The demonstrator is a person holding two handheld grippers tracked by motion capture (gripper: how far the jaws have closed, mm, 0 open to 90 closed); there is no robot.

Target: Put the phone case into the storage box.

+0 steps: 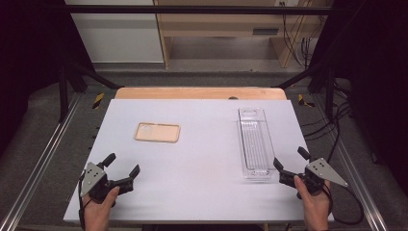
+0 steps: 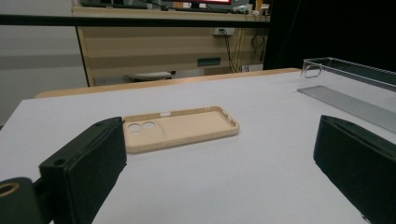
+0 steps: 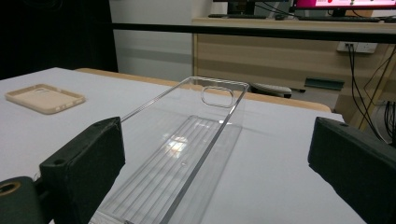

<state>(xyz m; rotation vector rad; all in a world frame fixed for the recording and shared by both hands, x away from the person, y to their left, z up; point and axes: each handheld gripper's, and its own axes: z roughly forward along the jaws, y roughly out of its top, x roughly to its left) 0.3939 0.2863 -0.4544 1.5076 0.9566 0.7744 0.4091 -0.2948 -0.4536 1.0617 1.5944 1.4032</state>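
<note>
**Both grippers parked wide, nothing picked up**

Looking down on a white worktop sitting over a wooden table edge at the far side. Two things on it, well apart. Left of centre, towards the far half: a flat beige rubbery phone case, lying open side up with its round camera cut-outs at the left end. Right of centre: a long, narrow clear plastic tray with a ribbed floor and a handle slot in its far end wall, running near to far.

Left gripper held at the near left corner, jaws spread wide with nothing between them, pointing roughly at the phone case but well short of it. Same story from the left gripper view: two black pads either side, bare worktop between, case lying a way ahead and slightly left, tray off to the far right.

Right gripper at the near right, also spread wide and gripping nothing, left jaw tip just beside the tray's near right corner; can't tell whether it's touching. In the right gripper view the tray stretches away ahead, nearer the left pad, phone case far off left.
</note>
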